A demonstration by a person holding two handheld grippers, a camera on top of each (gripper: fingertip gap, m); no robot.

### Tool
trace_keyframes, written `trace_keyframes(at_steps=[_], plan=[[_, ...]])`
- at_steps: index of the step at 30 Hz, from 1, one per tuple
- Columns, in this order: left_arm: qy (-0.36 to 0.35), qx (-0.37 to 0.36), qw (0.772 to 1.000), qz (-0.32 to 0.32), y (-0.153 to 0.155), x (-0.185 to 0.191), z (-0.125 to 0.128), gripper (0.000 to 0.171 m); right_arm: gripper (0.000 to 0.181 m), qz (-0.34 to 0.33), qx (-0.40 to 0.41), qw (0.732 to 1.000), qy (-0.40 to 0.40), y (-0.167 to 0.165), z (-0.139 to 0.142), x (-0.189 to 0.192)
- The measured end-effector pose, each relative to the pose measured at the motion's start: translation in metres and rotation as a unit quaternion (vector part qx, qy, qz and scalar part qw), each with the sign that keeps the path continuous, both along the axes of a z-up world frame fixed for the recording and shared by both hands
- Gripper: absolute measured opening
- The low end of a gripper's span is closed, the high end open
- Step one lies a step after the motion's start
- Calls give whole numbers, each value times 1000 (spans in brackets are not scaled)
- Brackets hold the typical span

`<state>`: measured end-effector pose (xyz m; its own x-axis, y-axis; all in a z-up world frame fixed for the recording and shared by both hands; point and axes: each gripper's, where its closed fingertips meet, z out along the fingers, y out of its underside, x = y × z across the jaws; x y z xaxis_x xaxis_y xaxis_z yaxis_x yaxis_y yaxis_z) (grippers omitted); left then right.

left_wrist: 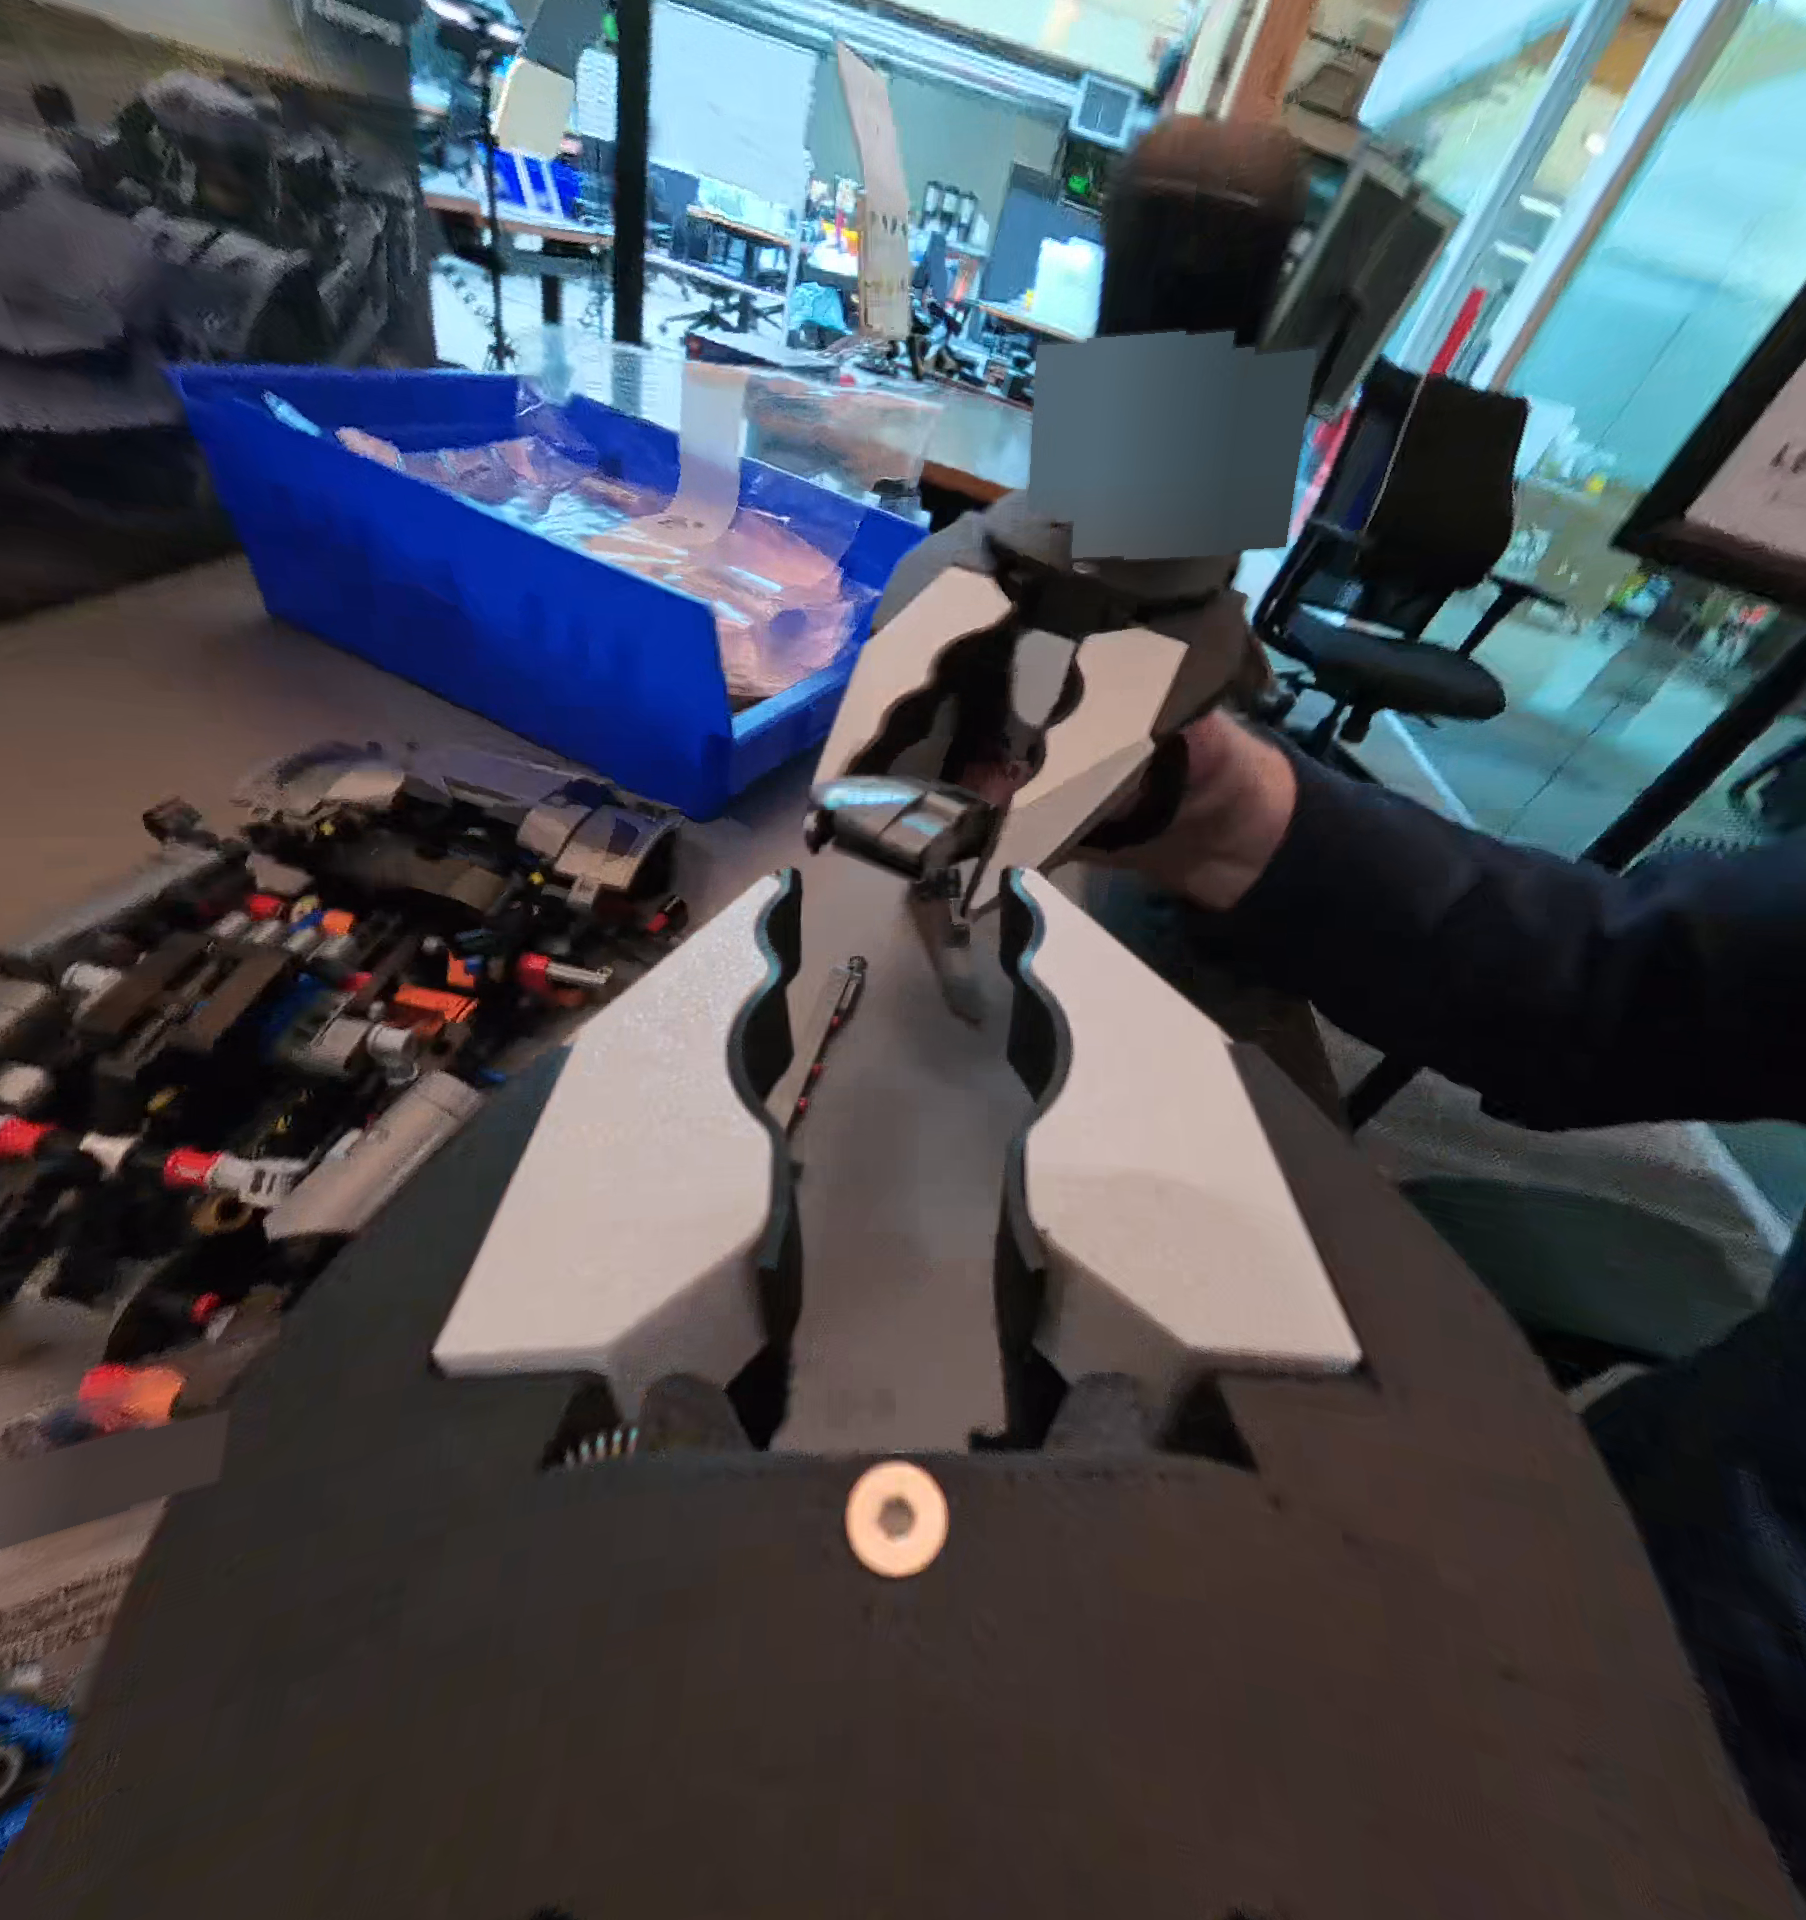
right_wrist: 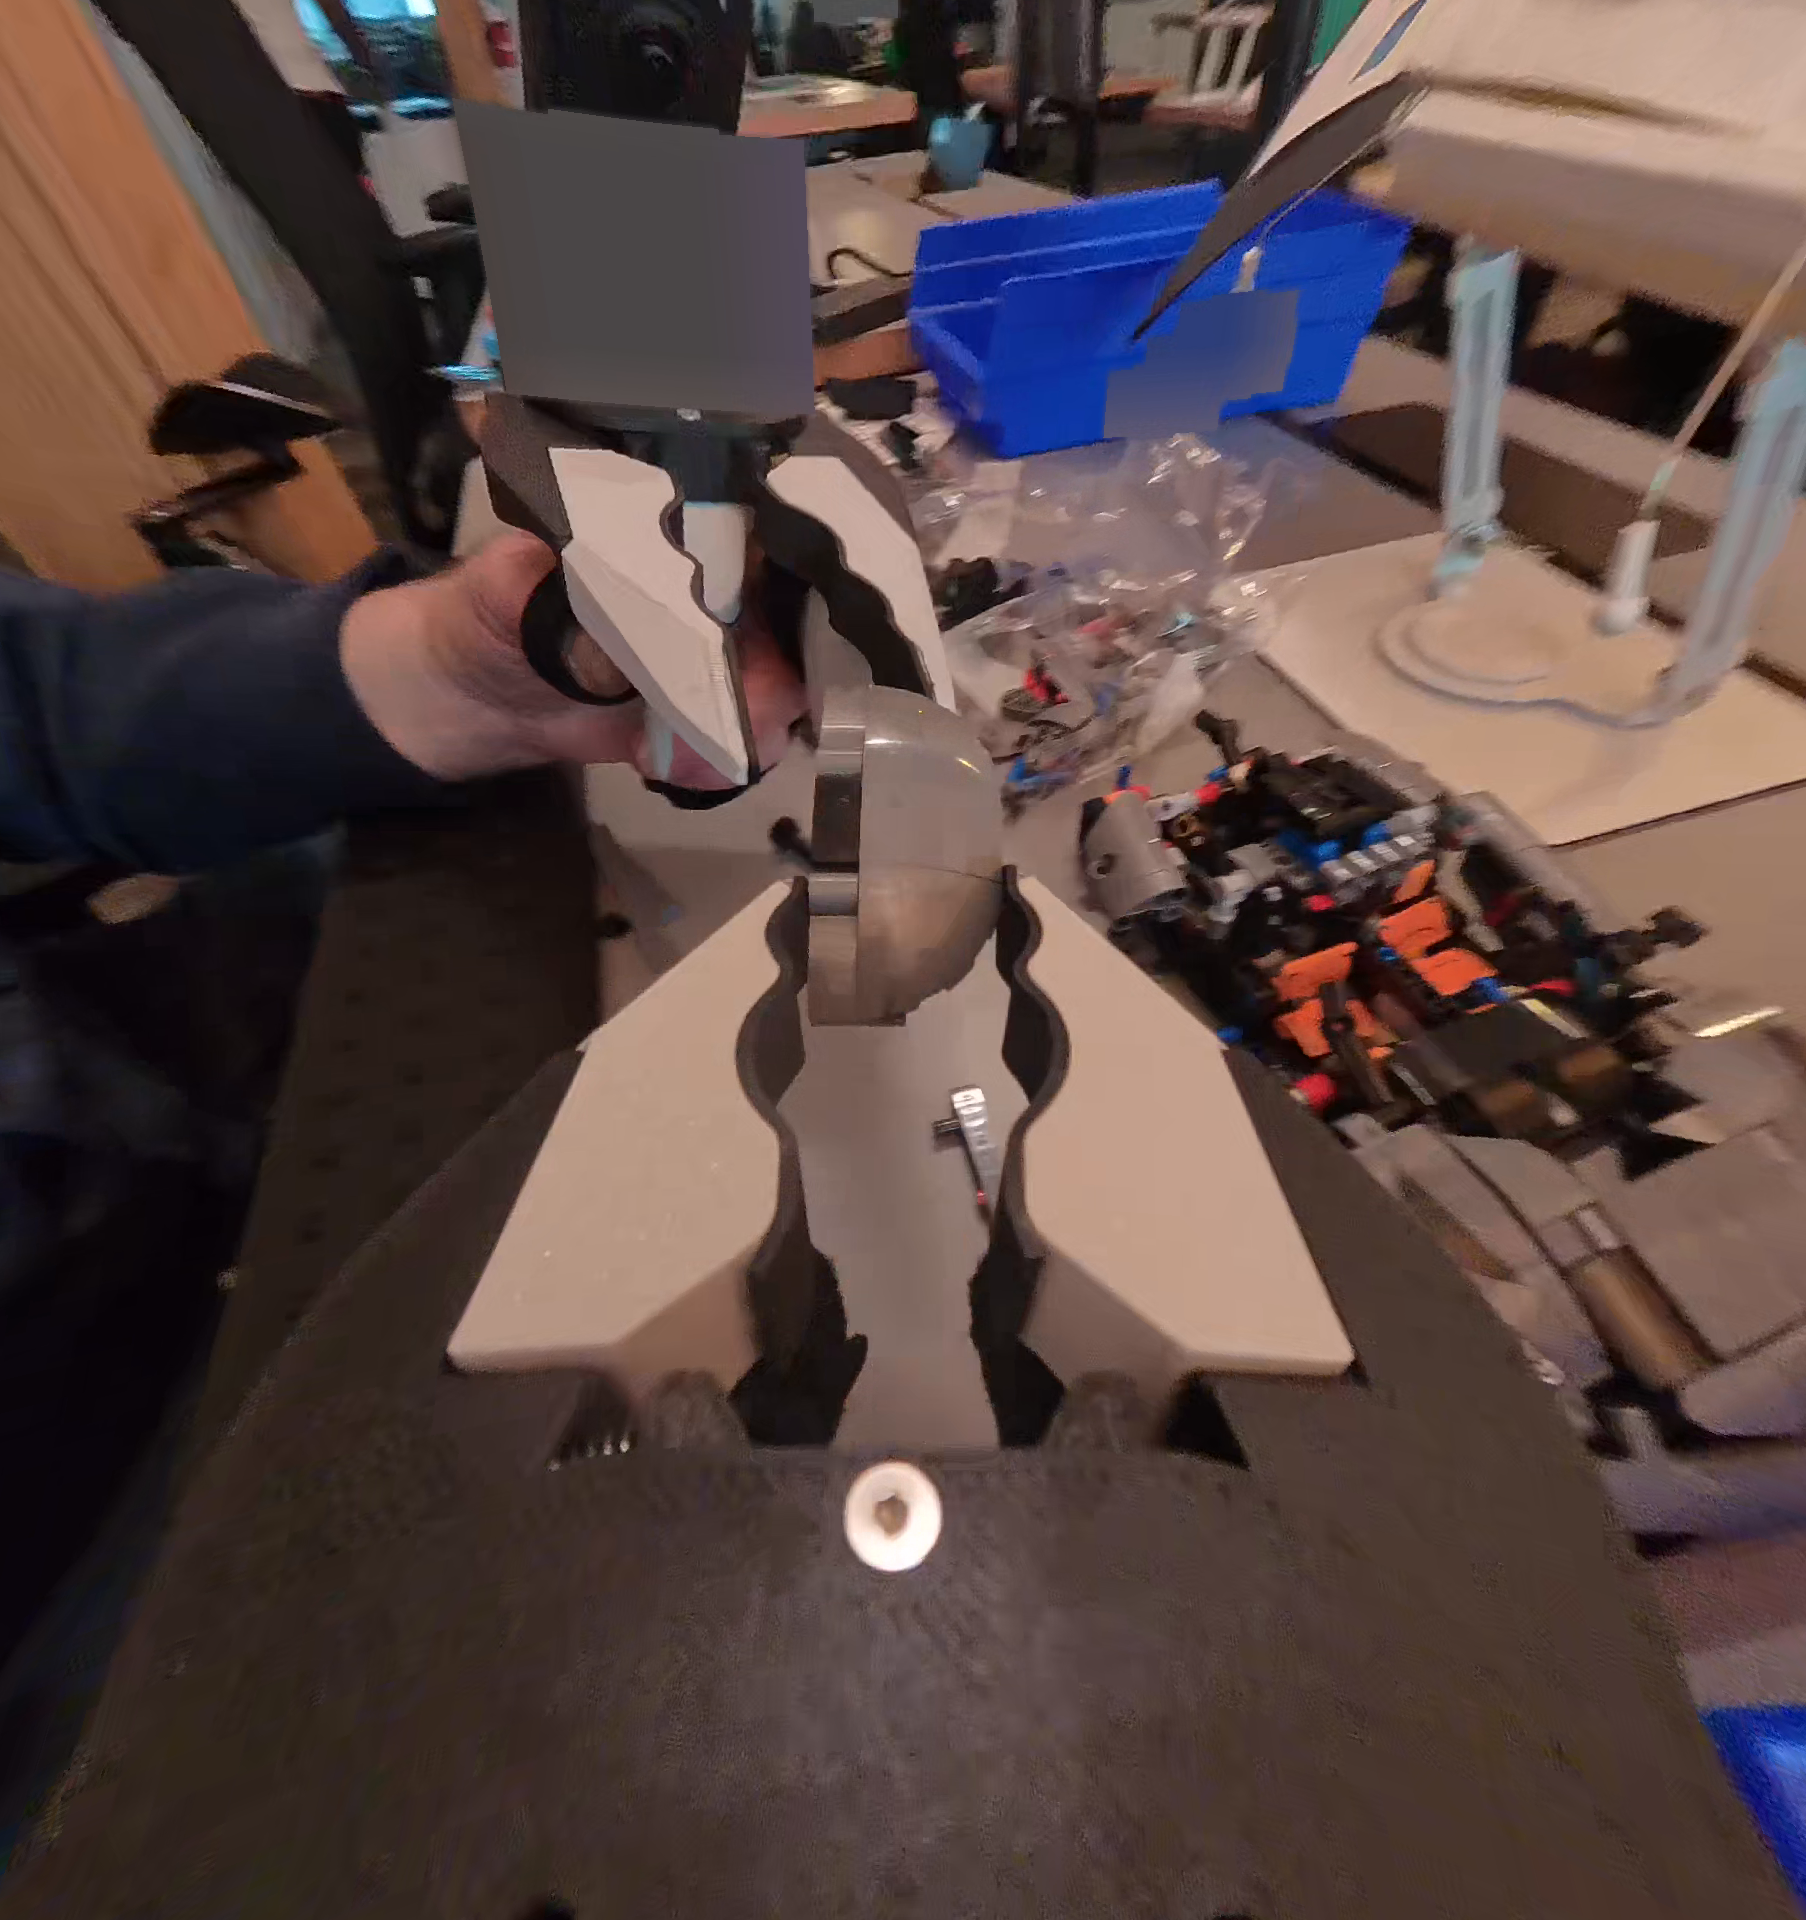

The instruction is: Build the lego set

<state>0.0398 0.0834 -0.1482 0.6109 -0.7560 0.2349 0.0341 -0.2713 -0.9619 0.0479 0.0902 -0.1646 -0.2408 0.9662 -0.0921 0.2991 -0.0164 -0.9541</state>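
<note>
**Grip state.** The right gripper (right_wrist: 901,894) is clamping a curved grey panel (right_wrist: 894,883) between its fingertips and holding it in the air above the table (left_wrist: 99,707). The left gripper (left_wrist: 904,894) is standing with its fingers apart and nothing between them. The panel is hanging just beyond its tips.

**Task items.** The lego model (left_wrist: 286,997), dark with orange and red parts, is lying on the table well off to the outside of the left gripper's left-hand finger. A thin loose piece (left_wrist: 831,1023) is lying on the table between the left gripper's fingers, close to the left-hand one.

**Risks, as judged.**
- The panel is rounded and glossy, and only the fingertips are pinching it. Any push from the left gripper is likely to be twisting or popping it out of the grasp.
- Small connectors are hanging under the panel. A misaligned press could be shedding them onto the table.
- The two sets of fingers are working nose to nose, so a collision is possible.
- The thin piece is sitting directly beneath the fingers and could be getting knocked away.

**Surface and room.** The table is grey and matte. A blue bin (left_wrist: 525,582) holding clear plastic bags (left_wrist: 670,520) is standing beyond the fingertips. More plastic bags are lying loose, and a white stand (right_wrist: 1553,665) is resting beyond the model. Behind it all, an open workshop with desks, an office chair (left_wrist: 1398,644) and glass walls is showing, partly blurred.
</note>
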Motion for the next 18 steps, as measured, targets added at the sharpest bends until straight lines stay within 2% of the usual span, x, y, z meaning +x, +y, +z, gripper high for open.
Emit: trace_keyframes(at_steps=[2, 6, 10, 18], plan=[[7, 6, 1000, -7, -2, 6, -1, 31, 34, 11, -4, 1000, -9, -4, -4, -1], [-37, -2, 999, -20, -3, 3, 6, 25, 34, 40, -36, 998, -14, -14, -5, -1], [-34, -2, 999, -28, -5, 5, 6, 25, 34, 57, -67, 996, -14, -16, -5, 2], [-77, -40, 995, -40, -4, 4, 5, 20, 33, 46, -32, 998, 1, -14, -1, 1]])
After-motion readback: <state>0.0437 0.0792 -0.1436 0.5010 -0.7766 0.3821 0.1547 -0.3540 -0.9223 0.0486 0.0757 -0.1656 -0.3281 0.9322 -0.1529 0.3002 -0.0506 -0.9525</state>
